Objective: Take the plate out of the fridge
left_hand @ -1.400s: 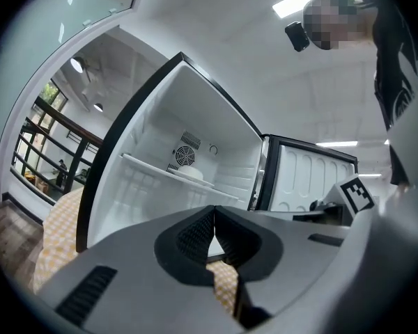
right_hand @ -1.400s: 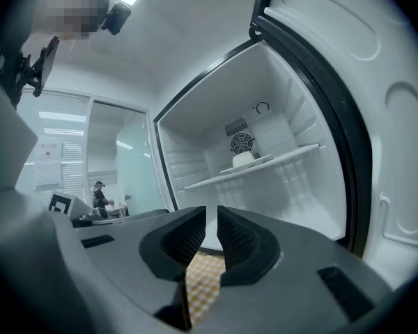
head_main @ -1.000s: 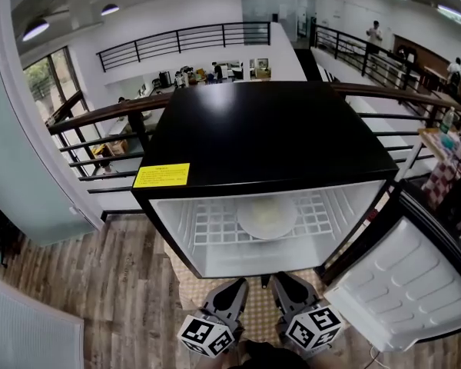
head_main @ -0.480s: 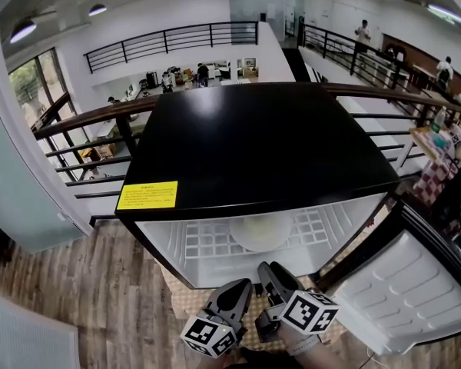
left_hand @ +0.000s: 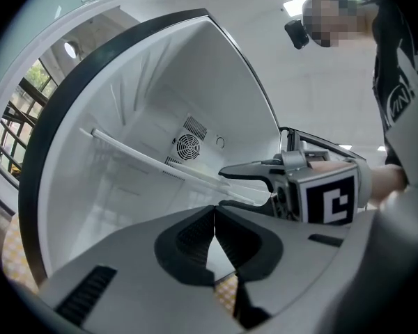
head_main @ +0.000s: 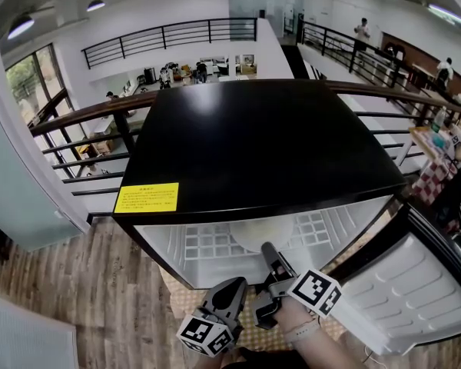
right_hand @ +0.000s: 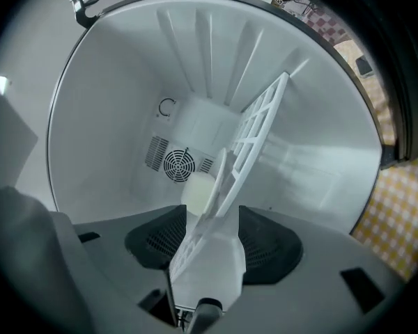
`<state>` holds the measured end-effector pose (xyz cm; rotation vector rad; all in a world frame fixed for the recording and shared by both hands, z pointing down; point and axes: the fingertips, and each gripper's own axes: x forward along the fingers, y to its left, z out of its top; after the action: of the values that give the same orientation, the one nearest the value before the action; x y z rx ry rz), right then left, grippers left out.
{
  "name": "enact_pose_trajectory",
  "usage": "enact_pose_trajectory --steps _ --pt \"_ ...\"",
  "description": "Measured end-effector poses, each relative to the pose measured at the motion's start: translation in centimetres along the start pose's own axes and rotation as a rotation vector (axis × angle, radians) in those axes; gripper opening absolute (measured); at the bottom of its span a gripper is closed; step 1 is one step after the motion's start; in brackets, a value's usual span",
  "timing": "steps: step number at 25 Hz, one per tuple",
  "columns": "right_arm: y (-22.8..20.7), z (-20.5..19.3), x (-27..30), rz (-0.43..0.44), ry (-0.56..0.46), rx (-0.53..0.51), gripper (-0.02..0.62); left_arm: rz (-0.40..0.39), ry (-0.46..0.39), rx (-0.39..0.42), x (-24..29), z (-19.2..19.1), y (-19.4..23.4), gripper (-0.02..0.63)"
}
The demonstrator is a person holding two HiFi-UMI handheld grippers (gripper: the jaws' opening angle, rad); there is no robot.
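A pale round plate (head_main: 260, 233) lies on the white wire shelf (head_main: 200, 244) inside the open black fridge (head_main: 253, 144). My right gripper (head_main: 270, 264) reaches into the fridge mouth towards the plate's near rim. In the right gripper view the plate (right_hand: 198, 193) and the shelf (right_hand: 254, 134) appear edge-on, running between the jaws of the right gripper (right_hand: 212, 239). Those jaws are opening and stand wide, with no pad pressing on anything. My left gripper (head_main: 232, 289) hangs back below the fridge front; its jaws (left_hand: 214, 221) are shut and empty. From there the right gripper (left_hand: 247, 186) shows with spread fingers.
The fridge door (head_main: 403, 290) hangs open at the right, its white liner facing up. A yellow label (head_main: 146, 197) sits on the fridge's front left corner. A checked mat (head_main: 186, 298) lies on the wooden floor (head_main: 100, 283). Dark railings (head_main: 84, 141) run behind the fridge.
The right gripper has moved forward from beside the left one into the fridge mouth, and its jaws have gone from shut to wide. The left gripper has stayed about where it was.
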<state>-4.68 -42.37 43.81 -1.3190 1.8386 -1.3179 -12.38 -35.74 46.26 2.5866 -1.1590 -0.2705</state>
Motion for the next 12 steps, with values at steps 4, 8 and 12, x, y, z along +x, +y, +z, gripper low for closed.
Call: enact_pose_trajectory --steps 4,8,12 --pt "-0.3 0.4 1.1 -0.042 -0.005 0.049 0.218 0.0 0.005 -0.007 -0.1 -0.3 0.0 0.009" --pt "-1.1 0.1 1.5 -0.081 -0.008 0.083 0.216 0.0 0.0 -0.008 -0.1 -0.3 0.1 0.009" --pt "-0.7 0.2 1.2 -0.062 -0.012 0.108 0.144 0.009 -0.004 -0.011 -0.3 -0.3 0.4 0.009"
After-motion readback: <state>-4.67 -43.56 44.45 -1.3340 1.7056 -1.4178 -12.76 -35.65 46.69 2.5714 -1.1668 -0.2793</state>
